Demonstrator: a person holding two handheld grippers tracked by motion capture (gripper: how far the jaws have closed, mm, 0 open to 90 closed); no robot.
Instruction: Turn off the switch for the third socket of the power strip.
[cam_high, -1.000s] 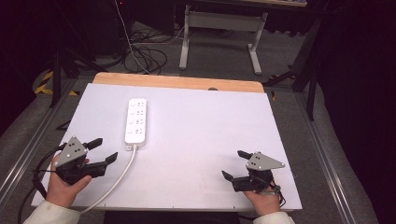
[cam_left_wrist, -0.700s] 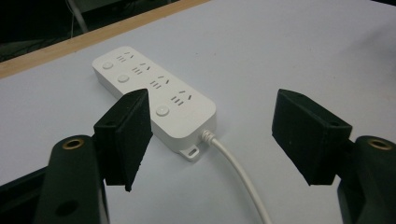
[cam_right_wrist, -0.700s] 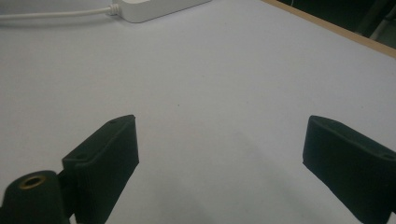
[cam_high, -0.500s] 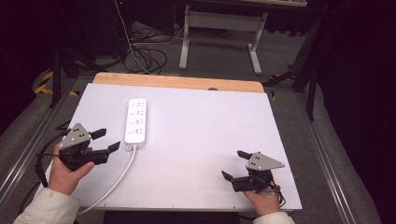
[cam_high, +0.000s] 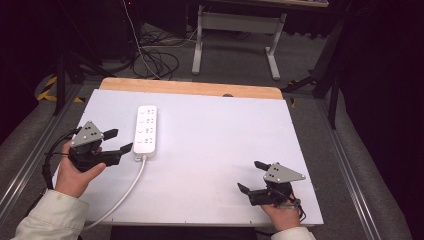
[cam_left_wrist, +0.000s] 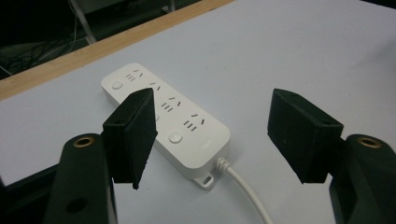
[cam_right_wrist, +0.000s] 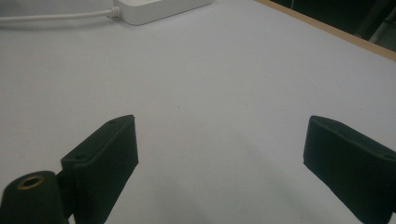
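White table (cam_high: 210, 150) with a power strip (cam_high: 145, 129)
The strip's cord (cam_high: 125, 192) (also white) trails toward the table's near edge.

Right gripper (cam_right_wrist: 219, 158) low over the white table (cam_right_wrist: 243, 79), jaws spread wide with nothing between them, power strip (cam_right_wrist: 159, 8) end up top, its white cable (cam_right_wrist: 51, 17) running left

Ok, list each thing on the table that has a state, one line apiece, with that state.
power strip: lying flat on the white table, sockets up, nothing plugged in, ungripped.
cord: attached to the strip's near end, trailing off the table's near edge.
left gripper: jaws open, empty, held beside the strip's near end.
right gripper: jaws open, empty, near the table's front right.
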